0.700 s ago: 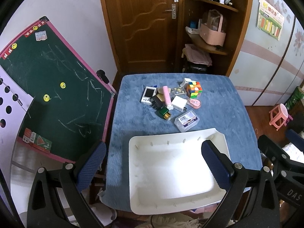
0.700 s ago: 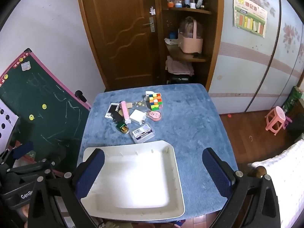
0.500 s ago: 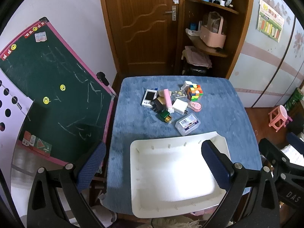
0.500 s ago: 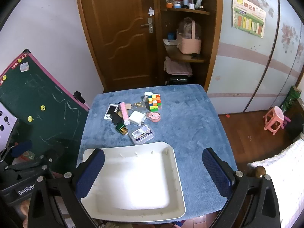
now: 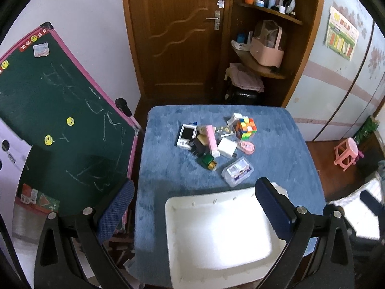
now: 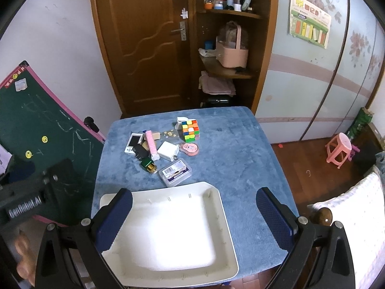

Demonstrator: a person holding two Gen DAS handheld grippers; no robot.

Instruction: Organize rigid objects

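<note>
White tray (image 5: pixel 182 219): right finger (image 5: pixel 273 210) of left claw covering its far right corner in left wrist view; left finger (image 6: pixel 113 215) of right claw covering its near left rim in right wrist view. Label print on clear plastic case (image 6: pixel 175 172) too small to read. Shelf jars (image 6: pixel 226 0) too small to identify. Black charger (image 5: pixel 197 145) lying partly hidden under pink bar (image 5: pixel 211 138).
</note>
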